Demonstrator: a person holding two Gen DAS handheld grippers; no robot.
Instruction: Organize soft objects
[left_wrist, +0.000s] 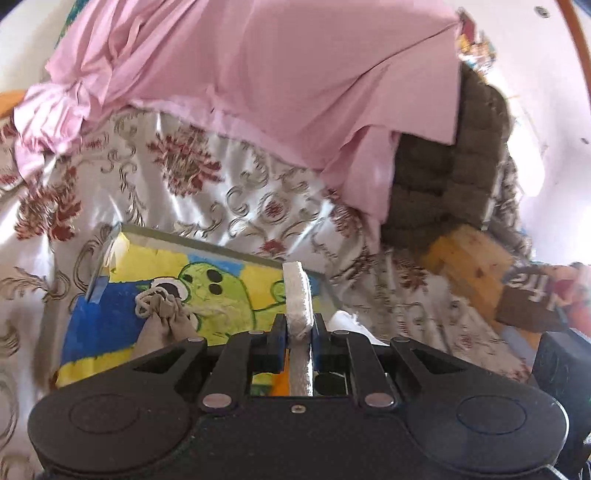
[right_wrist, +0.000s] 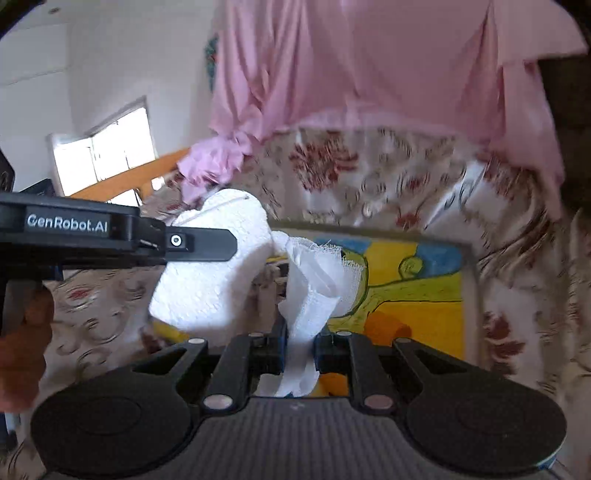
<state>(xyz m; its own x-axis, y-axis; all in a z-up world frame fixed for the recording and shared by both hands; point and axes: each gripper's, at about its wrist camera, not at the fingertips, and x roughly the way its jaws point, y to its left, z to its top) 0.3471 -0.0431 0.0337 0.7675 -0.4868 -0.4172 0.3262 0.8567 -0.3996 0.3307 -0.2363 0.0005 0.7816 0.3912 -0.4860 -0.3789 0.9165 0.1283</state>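
In the left wrist view my left gripper is shut on a flat white foam piece, seen edge-on and standing up between the jaws. Below it lies a painted tray bearing a green cartoon figure, and a small beige cloth pouch rests on the tray. In the right wrist view my right gripper is shut on a white gauze cloth that hangs crumpled above the painted tray. The left gripper comes in from the left, side-on, with the broad white foam piece in it.
A floral bedspread covers the bed under the tray. A pink cloth hangs over the far side. At the right are a brown knitted item, a yellow sponge and a brown lettered item. A hand holds the left gripper.
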